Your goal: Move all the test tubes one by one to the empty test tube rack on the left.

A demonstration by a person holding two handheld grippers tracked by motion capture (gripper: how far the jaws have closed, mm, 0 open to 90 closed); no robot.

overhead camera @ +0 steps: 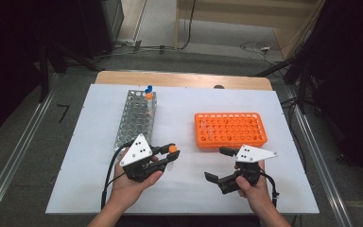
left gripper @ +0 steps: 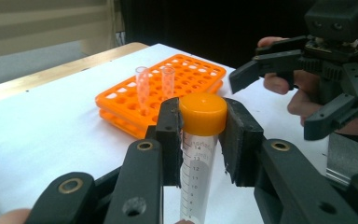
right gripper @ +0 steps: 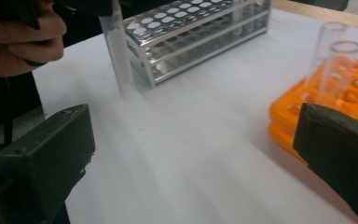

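The left gripper [left gripper: 200, 140] clamps a capped tube [left gripper: 200, 154], not yet racked; the right gripper [overhead camera: 223, 164] gapes wide, empty, beside the orange rack [overhead camera: 230, 130].

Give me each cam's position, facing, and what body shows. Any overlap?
High view: above the person's side, facing forward and down on the table; both forearms, left tongs, right tongs.
Left gripper view: on the left tongs, looking past the held tube to the orange rack.
Right gripper view: on the open right tongs, facing the metal rack.
Shared: both gripper views show the tube and orange rack.
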